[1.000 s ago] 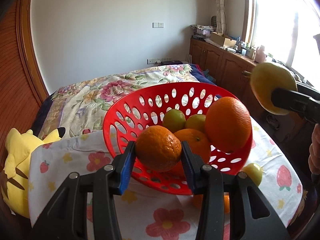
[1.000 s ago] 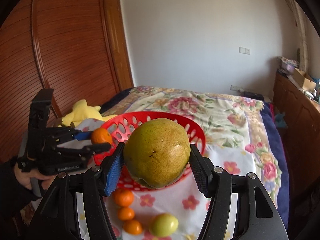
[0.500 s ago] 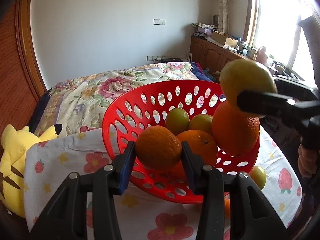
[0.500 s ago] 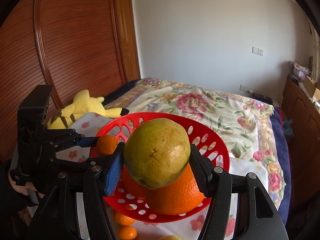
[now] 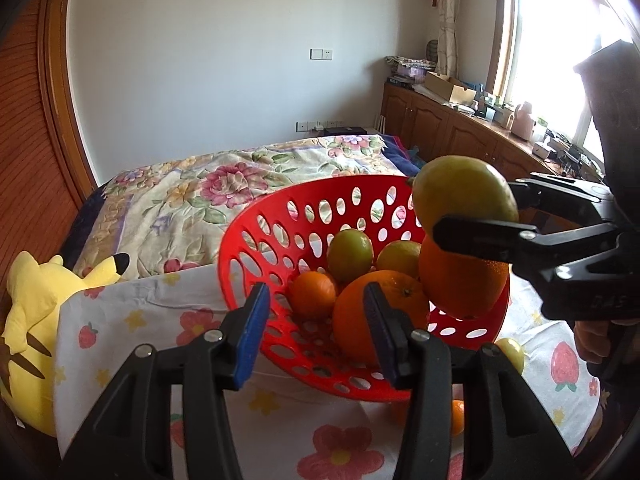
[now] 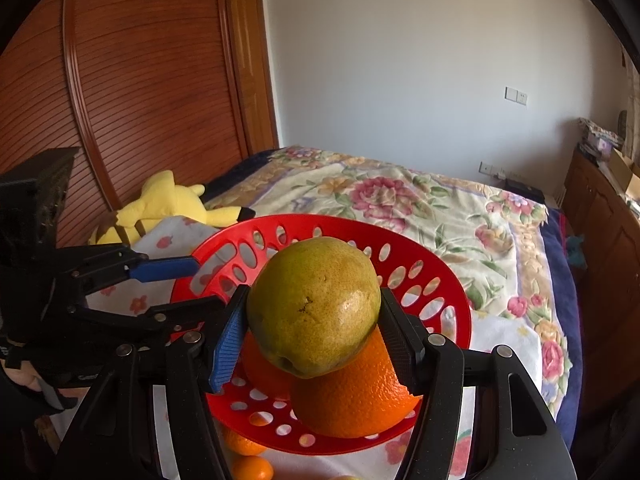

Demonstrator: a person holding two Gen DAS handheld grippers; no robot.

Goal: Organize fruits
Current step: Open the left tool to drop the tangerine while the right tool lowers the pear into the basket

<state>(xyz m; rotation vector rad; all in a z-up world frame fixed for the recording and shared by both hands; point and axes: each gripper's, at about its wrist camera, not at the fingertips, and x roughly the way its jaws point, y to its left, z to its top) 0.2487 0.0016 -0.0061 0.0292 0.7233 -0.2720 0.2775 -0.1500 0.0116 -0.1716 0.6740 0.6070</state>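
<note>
— Well, the small orange (image 5: pixel 313 295) is out of the left gripper (image 5: pixel 316 326) now; half a second ago it sat clamped between those fingers, and now it lies in the red basket (image 5: pixel 256 232) beside the big orange (image 5: pixel 380 312).

— So the left claw stands apart?

— Yes, blue pads spread and nothing between them, hanging at the basket's near rim. That fruit looks delivered.

— And the other hand?

— The right gripper (image 6: pixel 316 342) is clamped on the pear (image 6: pixel 314 306), which has come in over the basket since a second ago. It hovers just above another large orange (image 6: pixel 352 396) on the right side of the pile.

— Can it simply let go?

— Risky, I think. The pile is high there, and a pear dropped on a round orange may roll out over the low rim. The open space towards the far wall seems safer.

— What else is left?

— Two small oranges (image 6: pixel 250 456) and a green fruit (image 5: pixel 510 354) lie on the flowered cloth (image 5: pixel 120 320) beside the basket. A yellow plush toy (image 5: pixel 36 304) sits past the cloth's edge, well out of the way.
</note>
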